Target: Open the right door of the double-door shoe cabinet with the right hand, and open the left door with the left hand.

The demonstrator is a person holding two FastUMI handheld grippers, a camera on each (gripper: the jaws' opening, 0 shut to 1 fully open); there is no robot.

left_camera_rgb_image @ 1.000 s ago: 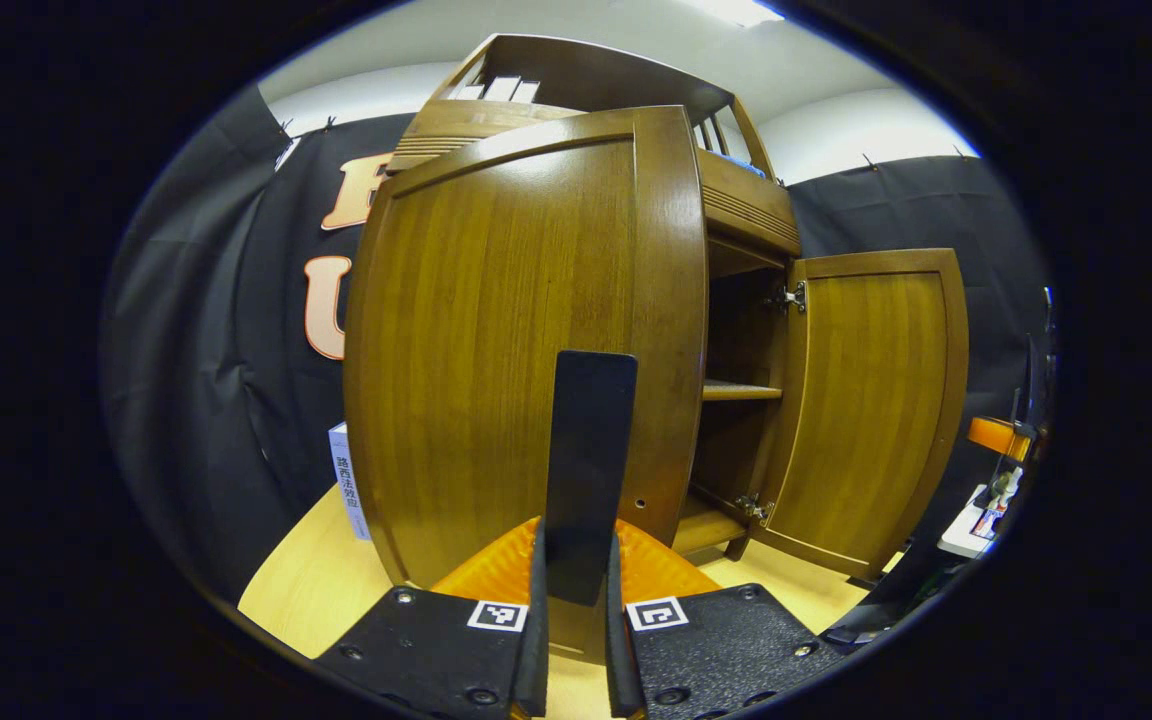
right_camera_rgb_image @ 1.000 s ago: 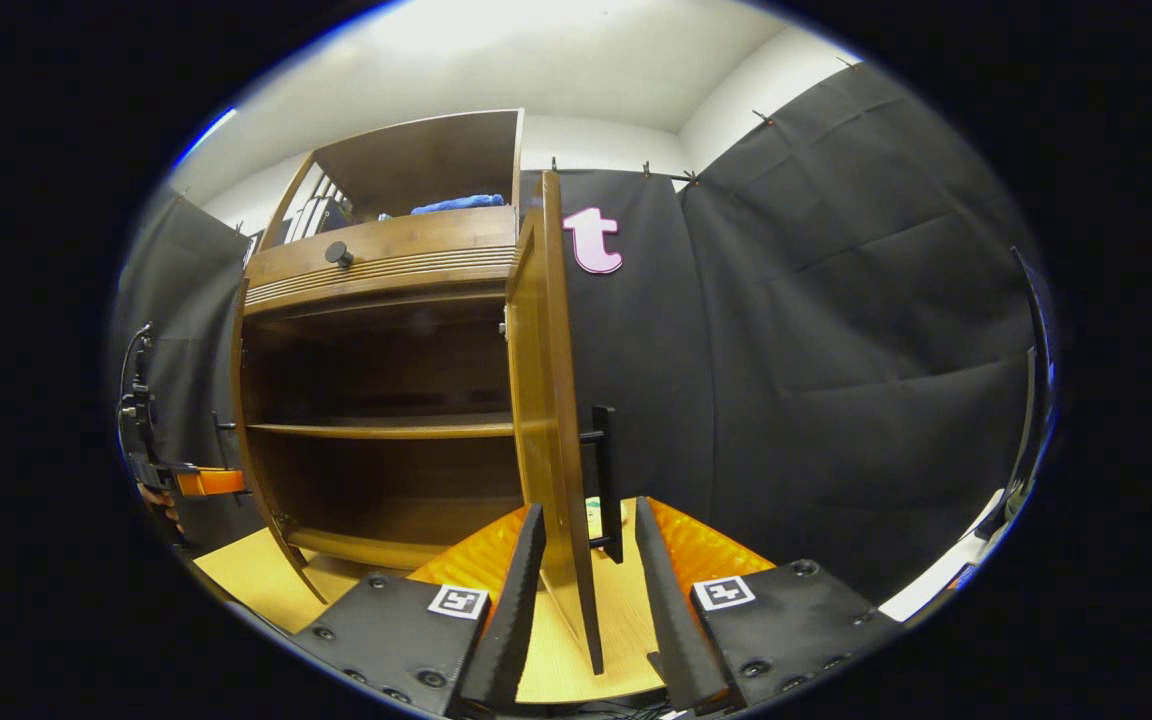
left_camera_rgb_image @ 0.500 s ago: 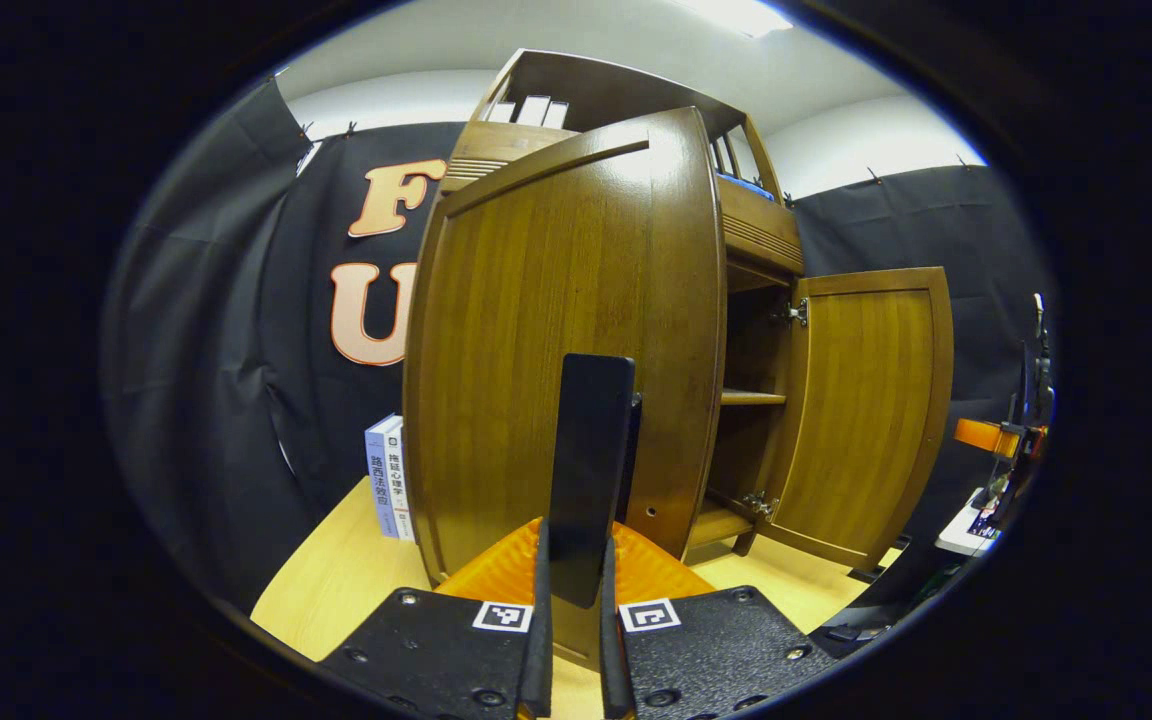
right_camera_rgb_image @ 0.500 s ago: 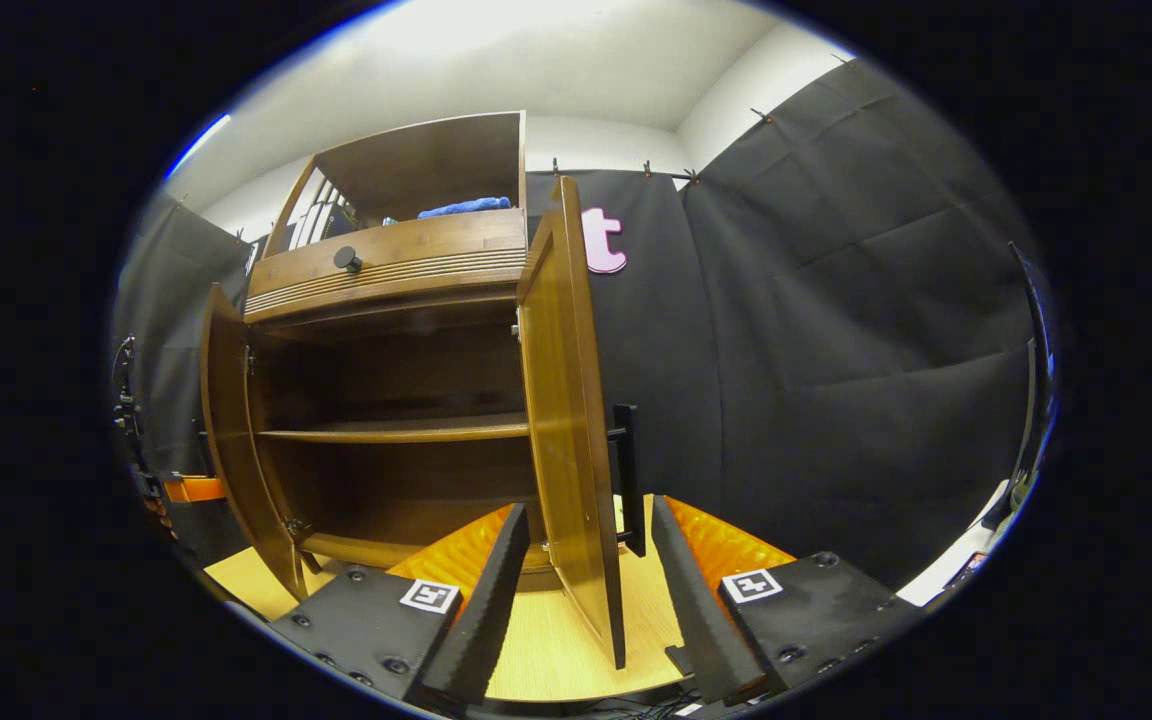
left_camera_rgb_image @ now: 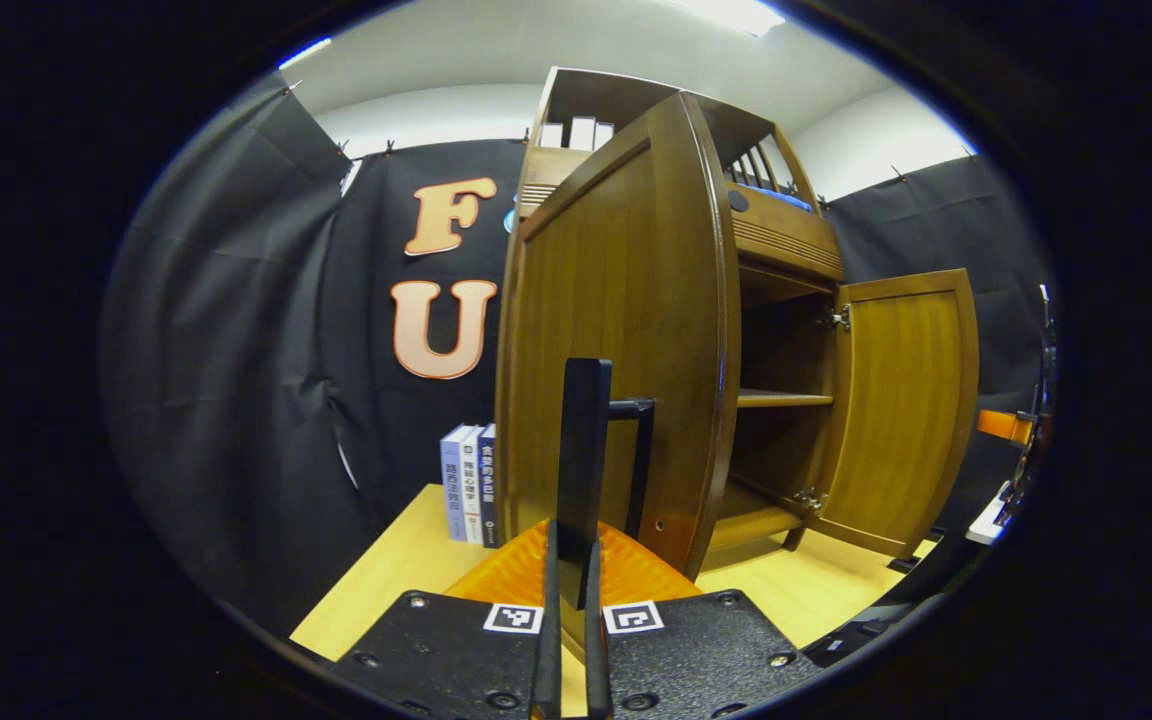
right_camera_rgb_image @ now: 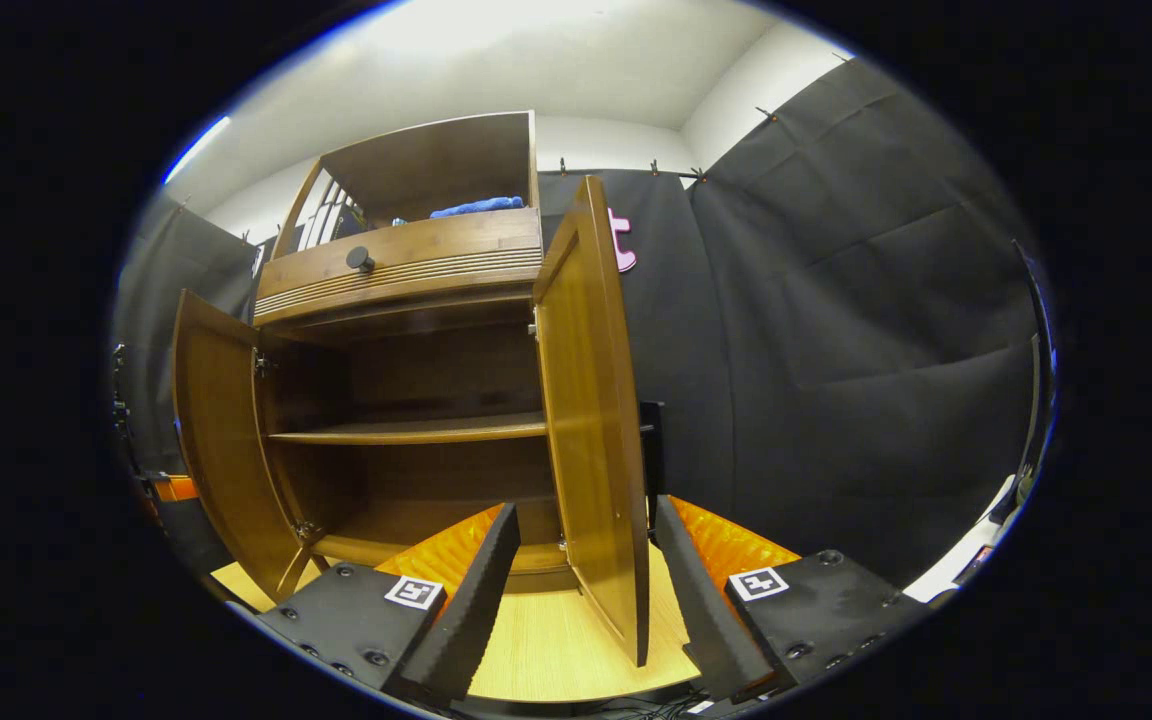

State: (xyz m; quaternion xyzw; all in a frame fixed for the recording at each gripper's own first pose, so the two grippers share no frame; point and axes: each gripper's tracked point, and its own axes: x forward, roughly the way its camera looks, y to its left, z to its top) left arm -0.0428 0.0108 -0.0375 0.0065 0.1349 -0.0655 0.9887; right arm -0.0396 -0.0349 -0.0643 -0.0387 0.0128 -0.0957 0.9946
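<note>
In the left gripper view the cabinet point(left_camera_rgb_image: 776, 240) fills the centre and right of the frame, standing on a pale wooden floor point(left_camera_rgb_image: 386, 570). Its left door point(left_camera_rgb_image: 616, 340) is swung out toward the camera, seen nearly edge-on at centre. The left gripper point(left_camera_rgb_image: 569, 640) sits at bottom centre with its fingers pressed together on the door's dark bar handle point(left_camera_rgb_image: 584, 450), which rises upright out of the jaws. The right door point(left_camera_rgb_image: 901, 400) stands open at the right of the frame, hinged to the cabinet's side. Between the doors a shelf point(left_camera_rgb_image: 781, 398) crosses the dark interior. At far right, an orange part of the right gripper point(left_camera_rgb_image: 1002, 425) peeks in.

Lower left of centre, a few books point(left_camera_rgb_image: 466, 482) stand upright against the black cloth; their spines carry Chinese writing, too small to read with certainty. Square black-and-white marker tags point(left_camera_rgb_image: 513, 618) sit on the gripper body.

In the right gripper view the right gripper point(right_camera_rgb_image: 586, 600) is at bottom centre, fingers spread wide with the right door point(right_camera_rgb_image: 591, 420) edge-on between them; neither finger appears to press it. The door's handle point(right_camera_rgb_image: 652, 455) shows just behind its edge. The left door point(right_camera_rgb_image: 221, 440) hangs open at the left. A round knob point(right_camera_rgb_image: 360, 259) sits on the drawer front above, and a blue cloth point(right_camera_rgb_image: 476, 207) lies in the top compartment.
</note>
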